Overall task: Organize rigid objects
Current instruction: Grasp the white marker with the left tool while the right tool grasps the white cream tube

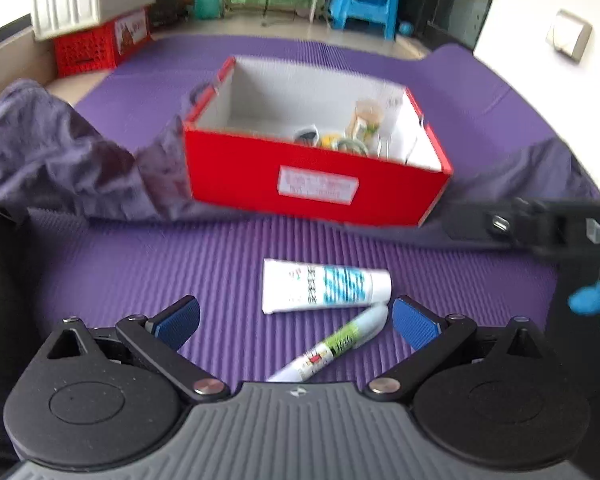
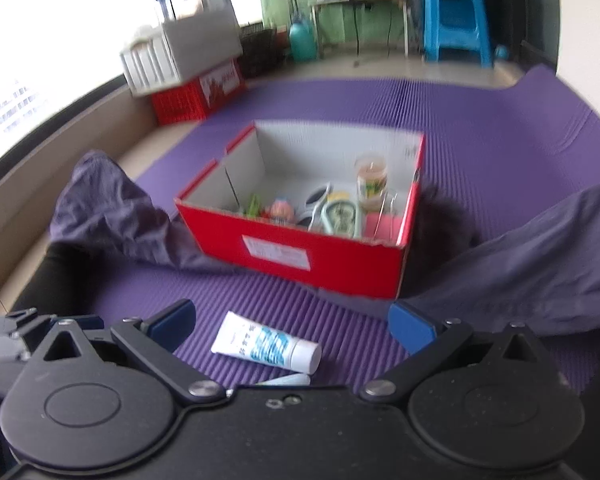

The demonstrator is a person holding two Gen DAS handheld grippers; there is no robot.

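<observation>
1. We have two loose things left on the purple mat (image 1: 140,272), on the near side of the red box (image 1: 312,188): a white tube (image 1: 324,286) lying crosswise, cap to the right, and a slim marker pen (image 1: 332,346) lying slantwise just nearer than it.
2. Our left hand-held gripper (image 1: 296,320) is spread wide with nothing between its blue pads; tube and pen lie below the gap.
3. Our right hand-held gripper (image 2: 292,322) is also wide open and empty, above the tube.
4. We judge the tube light but soft-walled; a hard squeeze mid-body would dent it, so we would take it near the stiff cap shoulder.
5. The pen looks rigid, light and smooth; it may roll on the mat's ribs, so we would pinch across its middle.
6. The box already holds small items, mostly on its right side.
</observation>
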